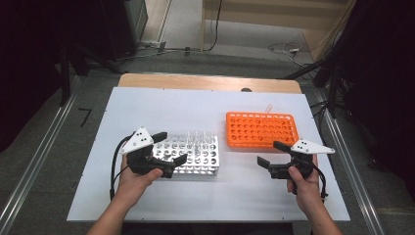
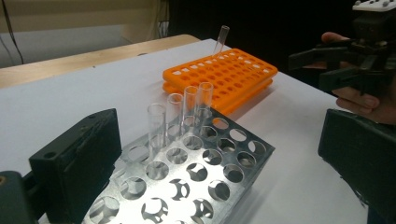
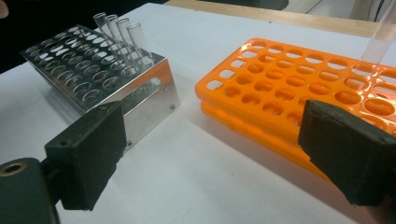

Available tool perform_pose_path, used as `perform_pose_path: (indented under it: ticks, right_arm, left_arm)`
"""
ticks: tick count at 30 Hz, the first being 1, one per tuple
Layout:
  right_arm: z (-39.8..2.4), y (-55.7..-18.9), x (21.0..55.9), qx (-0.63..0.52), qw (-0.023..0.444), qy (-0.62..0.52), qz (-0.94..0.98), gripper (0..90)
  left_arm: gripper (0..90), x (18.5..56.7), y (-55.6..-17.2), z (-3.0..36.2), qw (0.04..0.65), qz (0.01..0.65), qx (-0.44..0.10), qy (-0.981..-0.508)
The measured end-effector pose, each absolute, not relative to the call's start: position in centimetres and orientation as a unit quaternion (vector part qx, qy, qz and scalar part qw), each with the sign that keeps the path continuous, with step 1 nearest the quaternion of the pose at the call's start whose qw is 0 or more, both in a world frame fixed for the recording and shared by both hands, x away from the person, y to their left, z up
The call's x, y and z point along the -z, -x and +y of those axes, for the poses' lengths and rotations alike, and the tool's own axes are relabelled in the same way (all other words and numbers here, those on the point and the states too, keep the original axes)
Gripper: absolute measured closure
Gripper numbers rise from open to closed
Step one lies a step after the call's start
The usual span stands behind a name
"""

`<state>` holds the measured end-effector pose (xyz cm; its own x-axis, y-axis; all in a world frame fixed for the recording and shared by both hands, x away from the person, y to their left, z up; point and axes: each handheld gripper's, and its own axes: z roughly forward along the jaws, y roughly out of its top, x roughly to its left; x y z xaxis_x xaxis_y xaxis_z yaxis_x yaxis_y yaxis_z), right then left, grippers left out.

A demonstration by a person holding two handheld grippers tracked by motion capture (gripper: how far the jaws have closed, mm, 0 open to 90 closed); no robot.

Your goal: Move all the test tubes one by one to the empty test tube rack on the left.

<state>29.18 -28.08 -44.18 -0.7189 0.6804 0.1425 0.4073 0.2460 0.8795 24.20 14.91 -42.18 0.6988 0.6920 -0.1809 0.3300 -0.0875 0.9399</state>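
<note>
A white table (image 1: 147, 196) fills the middle of the high view, with a person's forearms entering from the bottom edge. Left of centre stands a metal rack (image 1: 193, 155), a shiny silver box with a top plate punched by rows of round holes and a matching plate below. Four clear glass tubes (image 1: 200, 137) stand upright in a line along its far edge, open at the top and apparently empty. In the left gripper view the rack sits at lower centre and the tubes (image 2: 180, 116) rise from it, their rims catching the light.

The left gripper (image 1: 164, 154) hovers at the rack's left end in the high view, its black jaws spread wide with nothing between them; one jaw reaches over the rack's far corner, the other over its near edge. No earlier picture is given to compare.

Right of centre lies an orange rack (image 1: 262, 129), a flat plastic tray with a grid of round holes, stacked in two layers. One clear tube (image 1: 268, 107) leans tilted from its far edge; it shows at upper centre of the left gripper view (image 2: 222, 39) and upper right of the right gripper view (image 3: 380, 37).

The right gripper (image 1: 271, 154) sits at lower right, just in front of the orange rack, its jaws spread and empty.
</note>
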Motion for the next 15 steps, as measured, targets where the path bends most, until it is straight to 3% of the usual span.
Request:
perform_pose_path:
  ticks: [15]
  right_arm:
    - [-27.5,-31.9,43.4,-0.477,0.147,-0.375,0.781,6.3]
  left_arm:
    - [0.0,43.4,-22.0,15.6,0.585,0.347,-0.159,-0.715]
